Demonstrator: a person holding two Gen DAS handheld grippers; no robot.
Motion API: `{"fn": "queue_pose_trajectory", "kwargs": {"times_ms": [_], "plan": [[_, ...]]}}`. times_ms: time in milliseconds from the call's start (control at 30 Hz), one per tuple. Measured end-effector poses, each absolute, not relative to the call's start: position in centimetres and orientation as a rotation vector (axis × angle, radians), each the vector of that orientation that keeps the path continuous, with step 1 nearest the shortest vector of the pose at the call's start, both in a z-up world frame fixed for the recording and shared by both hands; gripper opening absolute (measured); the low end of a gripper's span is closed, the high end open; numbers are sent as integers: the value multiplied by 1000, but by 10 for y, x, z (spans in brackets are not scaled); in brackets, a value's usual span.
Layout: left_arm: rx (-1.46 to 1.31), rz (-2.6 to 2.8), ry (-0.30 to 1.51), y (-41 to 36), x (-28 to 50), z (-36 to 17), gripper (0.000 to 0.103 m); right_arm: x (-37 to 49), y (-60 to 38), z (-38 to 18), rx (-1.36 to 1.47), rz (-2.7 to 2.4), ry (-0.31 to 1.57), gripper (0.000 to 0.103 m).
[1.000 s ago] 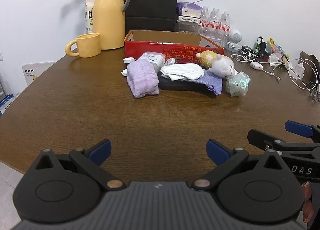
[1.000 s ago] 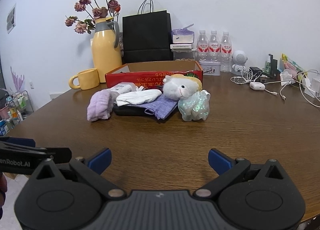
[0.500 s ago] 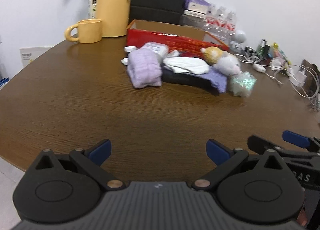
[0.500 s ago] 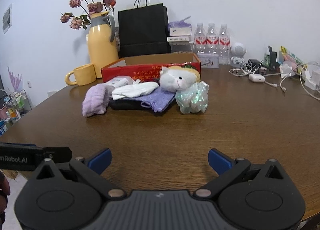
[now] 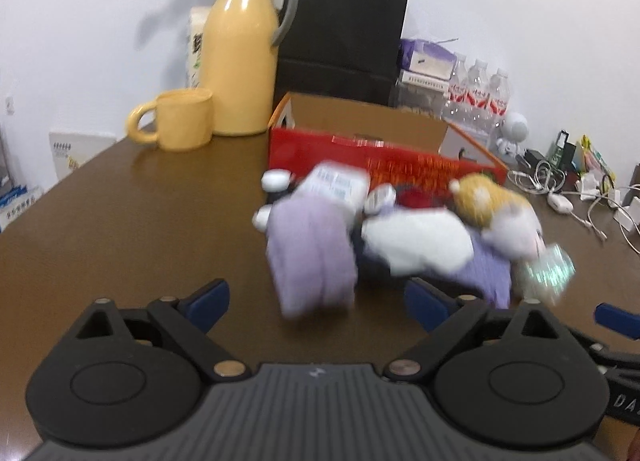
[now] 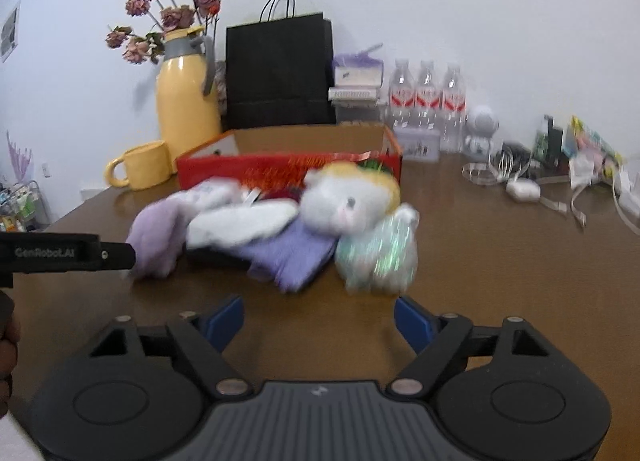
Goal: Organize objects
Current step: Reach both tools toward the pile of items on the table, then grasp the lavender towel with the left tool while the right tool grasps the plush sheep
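Two claws, left [image 5: 316, 297] and right [image 6: 318, 311], closing but spread, empty; fuzzy lilac towel [image 5: 310, 257] before glossy red box [image 5: 384, 165] on woodgrain worktop [image 5: 140, 229].

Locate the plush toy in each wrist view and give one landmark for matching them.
Left wrist: plush toy right of centre, at the pile's right end.
Right wrist: plush toy at centre, in front of the red box.
Shared landmark: yellow jug, left of the black bag.

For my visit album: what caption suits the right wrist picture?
Open tongs approach a plush toy and folded cloths piled before a red box.
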State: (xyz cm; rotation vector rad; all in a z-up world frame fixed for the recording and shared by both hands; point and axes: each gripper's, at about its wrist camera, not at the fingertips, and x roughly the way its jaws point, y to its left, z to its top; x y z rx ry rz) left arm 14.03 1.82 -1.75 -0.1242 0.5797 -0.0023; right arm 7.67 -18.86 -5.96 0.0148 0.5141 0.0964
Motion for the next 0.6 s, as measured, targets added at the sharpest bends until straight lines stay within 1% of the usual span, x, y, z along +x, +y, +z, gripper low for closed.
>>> {"fn": "queue_pose_trajectory", "kwargs": {"times_ms": [133,200,300,367,400,433,500,567,600], "plan": [[-104,4,591,16,176,-18,81,112,-196,-50,25,62,490,81],[-105,1,611,17,190,-21,77,128,-198,-48,37,58,483,81],[-119,19,643,21,203,-28,76,156,-202,-48,81,66,496,81],[-134,25,663,25,209,-31,67,176,-205,-49,148,77,520,81],[-136,27,675,25,210,-32,55,185,-206,-51,184,81,530,81],[-139,23,688,26,211,-34,47,193,-206,-53,211,82,536,81],[-133,17,695,25,208,-34,43,209,-206,-59,256,64,568,81],[-109,13,687,22,199,-33,39,217,-204,-64,261,57,583,69],[-102,10,684,21,193,-31,35,218,-203,-65,244,39,586,61]]}}
